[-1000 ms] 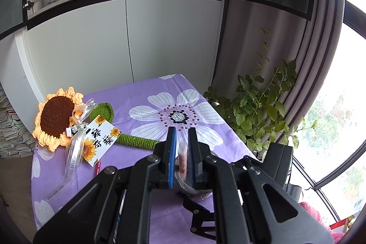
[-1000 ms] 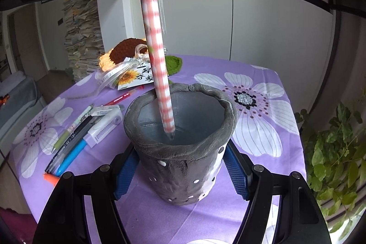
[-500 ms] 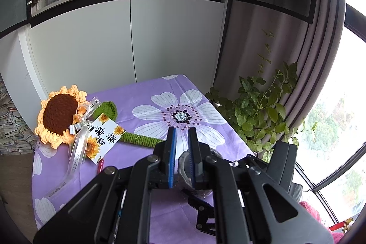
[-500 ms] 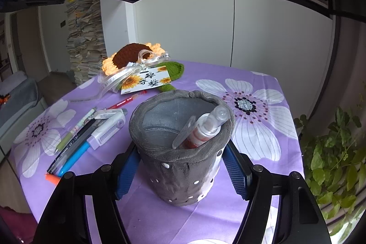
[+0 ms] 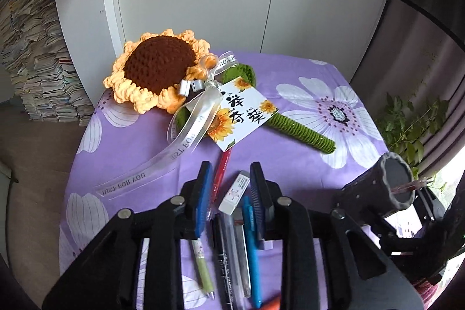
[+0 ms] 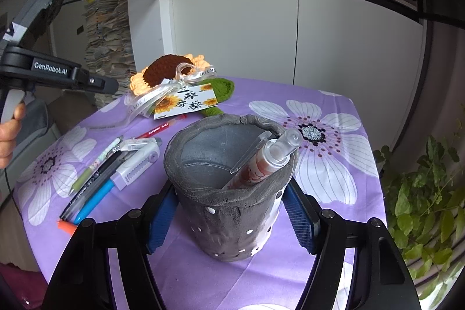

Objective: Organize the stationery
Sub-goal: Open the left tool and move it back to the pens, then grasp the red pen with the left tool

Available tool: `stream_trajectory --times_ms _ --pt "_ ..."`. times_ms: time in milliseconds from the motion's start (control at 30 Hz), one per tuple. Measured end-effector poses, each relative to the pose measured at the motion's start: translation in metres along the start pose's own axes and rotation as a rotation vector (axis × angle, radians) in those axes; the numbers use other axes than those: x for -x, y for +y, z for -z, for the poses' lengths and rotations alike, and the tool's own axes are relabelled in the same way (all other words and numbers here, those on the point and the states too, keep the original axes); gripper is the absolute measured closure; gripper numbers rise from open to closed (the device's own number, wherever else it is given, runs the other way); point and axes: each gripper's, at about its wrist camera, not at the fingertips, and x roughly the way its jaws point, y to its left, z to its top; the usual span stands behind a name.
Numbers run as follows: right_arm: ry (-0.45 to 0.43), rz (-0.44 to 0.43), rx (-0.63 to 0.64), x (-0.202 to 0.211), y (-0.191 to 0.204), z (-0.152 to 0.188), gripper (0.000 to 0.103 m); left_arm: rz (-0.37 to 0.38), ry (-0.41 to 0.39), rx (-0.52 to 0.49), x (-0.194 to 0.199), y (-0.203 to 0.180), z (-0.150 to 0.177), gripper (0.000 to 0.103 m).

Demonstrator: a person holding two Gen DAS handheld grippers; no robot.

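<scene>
Between the blue-padded fingers of the right gripper (image 6: 229,218), the grey, hole-dotted clay pen pot (image 6: 229,193) is standing upright, pinched on both sides. Inside it, a red-and-white patterned pen with a clear cap (image 6: 263,161) is leaning against the right part of the rim.

Out to the left, the left gripper (image 5: 229,193) is hanging spread and empty above a row of stationery that is lying on the purple flower-print tablecloth (image 5: 290,159). Directly below its gap, a white rectangular eraser (image 5: 234,192) is sitting beside a slim red pen (image 5: 220,169). Nearer that camera, a pale green pen (image 5: 202,266), a black marker (image 5: 223,260), a clear-barrelled pen (image 5: 239,246) and a bright blue pen (image 5: 251,246) are lying side by side. In the right wrist view, a white correction-tape dispenser (image 6: 136,164) is resting just beside this row.

Farther back, a crocheted sunflower with a brown centre and green stem (image 5: 158,69) is lying on the cloth, with a white ribbon (image 5: 186,132) and a printed card (image 5: 242,114) tied to it.
</scene>
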Motion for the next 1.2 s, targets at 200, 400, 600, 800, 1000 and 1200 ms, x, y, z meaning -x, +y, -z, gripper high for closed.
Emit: stream_trajectory --times_ms 200,400,600,800,1000,1200 --pt "0.000 0.000 0.000 0.000 0.000 0.000 0.031 -0.026 0.023 -0.066 -0.025 -0.007 -0.003 0.045" --pt "0.000 0.000 -0.001 0.000 0.000 0.000 0.031 -0.043 0.147 -0.102 -0.076 -0.008 -0.009 0.066" --pt "0.000 -0.001 -0.002 0.000 0.000 0.000 0.031 -0.069 0.212 -0.095 -0.109 -0.001 -0.012 0.084" --pt "-0.001 -0.003 -0.007 0.000 -0.001 0.000 0.031 -0.077 0.227 -0.076 -0.112 0.011 -0.009 0.094" --pt "-0.001 -0.002 -0.007 0.000 0.000 0.000 0.031 -0.028 0.239 -0.061 -0.084 0.028 0.013 0.095" --pt "-0.001 -0.001 -0.007 0.000 0.000 0.000 0.031 -0.054 0.238 -0.074 -0.075 0.036 0.021 0.096"
